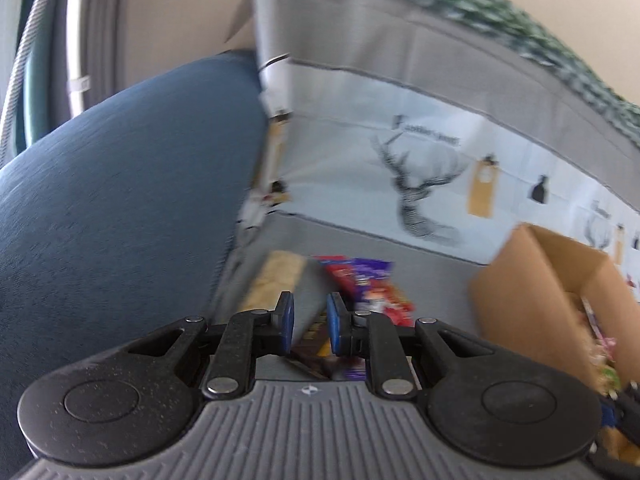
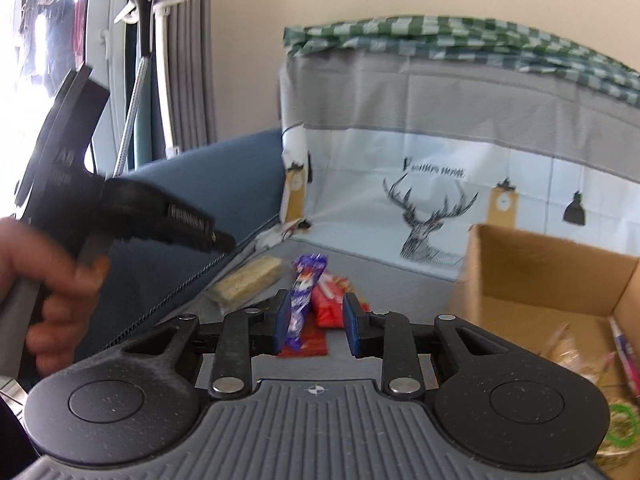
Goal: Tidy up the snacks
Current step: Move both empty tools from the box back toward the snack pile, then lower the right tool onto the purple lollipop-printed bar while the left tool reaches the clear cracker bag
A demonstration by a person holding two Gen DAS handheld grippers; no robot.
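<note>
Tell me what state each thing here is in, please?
Left tool: jaws nearly together, narrow gap, empty.
Right tool: jaws apart, empty.
Cardboard box: open-topped, snacks inside.
Purple packet: lying loose outside the box.
Red packet: lying beside it.
Beige bar: wrapped, lying near the blue cushion.

Purple wrapper (image 2: 305, 280), red packet (image 2: 328, 308), brown cardboard box (image 2: 532, 276), green-checked cloth (image 2: 460, 34).

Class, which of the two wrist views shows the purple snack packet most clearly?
The right wrist view: the purple snack packet lies sharp and nearly whole beyond the right gripper. In the left wrist view the packet is motion-blurred and partly hidden behind the left gripper.
</note>
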